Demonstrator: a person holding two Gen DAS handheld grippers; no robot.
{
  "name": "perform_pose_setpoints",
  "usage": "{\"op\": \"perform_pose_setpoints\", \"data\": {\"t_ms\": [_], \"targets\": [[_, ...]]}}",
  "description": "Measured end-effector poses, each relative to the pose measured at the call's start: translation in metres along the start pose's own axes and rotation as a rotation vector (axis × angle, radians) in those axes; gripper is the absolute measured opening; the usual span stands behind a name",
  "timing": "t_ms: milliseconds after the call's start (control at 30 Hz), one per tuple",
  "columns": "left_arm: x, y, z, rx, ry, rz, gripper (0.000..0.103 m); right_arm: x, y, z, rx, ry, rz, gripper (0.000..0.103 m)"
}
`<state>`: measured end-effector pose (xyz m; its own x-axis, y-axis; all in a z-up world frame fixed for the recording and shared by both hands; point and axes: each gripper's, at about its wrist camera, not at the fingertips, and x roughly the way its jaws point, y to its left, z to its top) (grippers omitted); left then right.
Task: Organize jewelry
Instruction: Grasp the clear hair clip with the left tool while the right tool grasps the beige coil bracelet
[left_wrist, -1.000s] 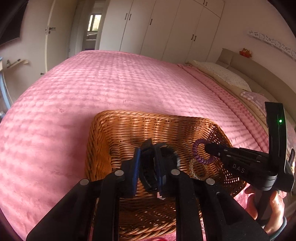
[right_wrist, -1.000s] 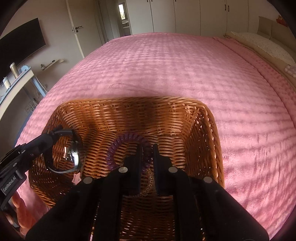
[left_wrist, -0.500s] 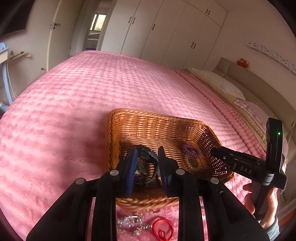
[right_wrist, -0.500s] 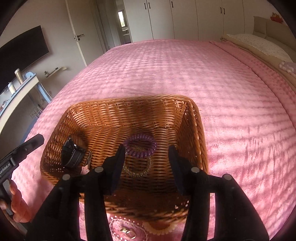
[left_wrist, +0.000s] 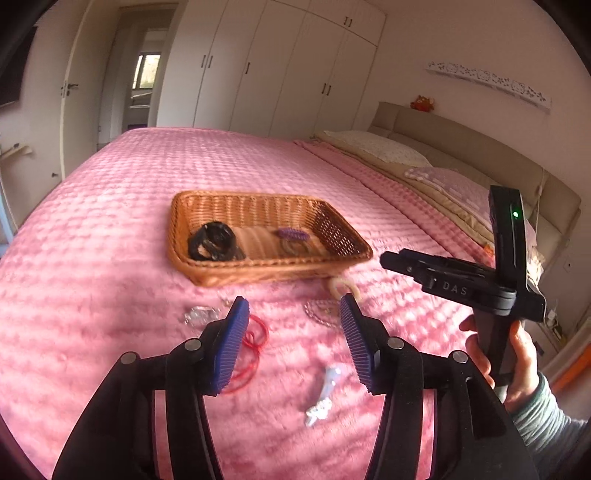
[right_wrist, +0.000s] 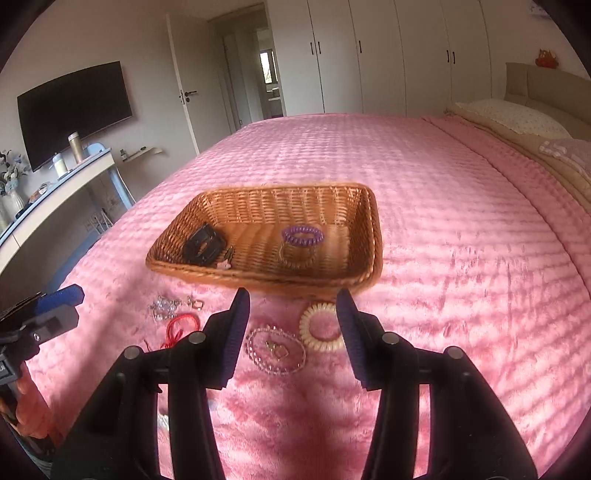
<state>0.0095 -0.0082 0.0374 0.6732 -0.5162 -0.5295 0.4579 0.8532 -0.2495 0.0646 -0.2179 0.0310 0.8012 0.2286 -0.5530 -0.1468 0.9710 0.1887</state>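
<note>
One wicker basket (right_wrist: 371, 236) sits on the pink bedspread (right_wrist: 461, 258), holding three pieces: a black bracelet (right_wrist: 203, 245) at its left end, a purple coil ring (right_wrist: 303, 235) and a brownish bangle (right_wrist: 295, 256) just in front of that. Four more lie on the bedspread along the basket's near edge: a cream coil ring (right_wrist: 320, 328), a clear bead bracelet (right_wrist: 275, 350), a red cord (right_wrist: 181, 326) and a crystal piece (right_wrist: 164, 306). Both the left gripper (left_wrist: 291, 332) and the right gripper (right_wrist: 291, 325) stand wide apart, holding nothing
</note>
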Motion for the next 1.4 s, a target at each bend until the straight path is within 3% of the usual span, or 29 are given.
{"op": "perform_pose_setpoints", "data": {"t_ms": [167,200,300,400,567,667,800,867,967,1100,1400], "targets": [[0.019,-0.005,-0.040,-0.001,0.093,-0.042,0.050,0.016,-0.007,-0.031,0.019,0.052,-0.026,0.045],[0.027,-0.006,-0.046,0.000,0.123,-0.057,0.050,0.021,-0.008,-0.035,0.013,0.061,-0.042,0.040],[0.044,-0.008,-0.060,0.024,0.193,-0.066,0.050,0.037,-0.017,-0.039,0.018,0.097,-0.106,0.037],[0.055,-0.010,-0.067,0.035,0.239,-0.065,0.050,0.055,-0.033,-0.035,0.063,0.134,-0.110,0.037],[0.061,-0.010,-0.071,0.038,0.266,-0.082,0.048,0.084,-0.041,-0.023,0.072,0.169,-0.134,0.037],[0.068,-0.020,-0.070,0.088,0.283,-0.061,0.045,0.102,-0.039,-0.021,0.064,0.194,-0.144,0.030],[0.080,-0.028,-0.068,0.130,0.298,0.003,0.030,0.112,-0.034,-0.020,0.032,0.217,-0.159,0.025],[0.085,-0.031,-0.066,0.136,0.301,0.004,0.029,0.113,-0.034,-0.022,0.027,0.216,-0.157,0.019],[0.088,-0.036,-0.066,0.164,0.309,0.019,0.012,0.111,-0.031,-0.025,0.012,0.217,-0.156,0.013],[0.087,-0.041,-0.067,0.190,0.299,0.040,0.011,0.106,-0.029,-0.030,0.015,0.213,-0.158,0.011],[0.083,-0.034,-0.068,0.145,0.274,0.039,0.009,0.077,-0.036,-0.044,0.047,0.184,-0.151,0.010]]}}
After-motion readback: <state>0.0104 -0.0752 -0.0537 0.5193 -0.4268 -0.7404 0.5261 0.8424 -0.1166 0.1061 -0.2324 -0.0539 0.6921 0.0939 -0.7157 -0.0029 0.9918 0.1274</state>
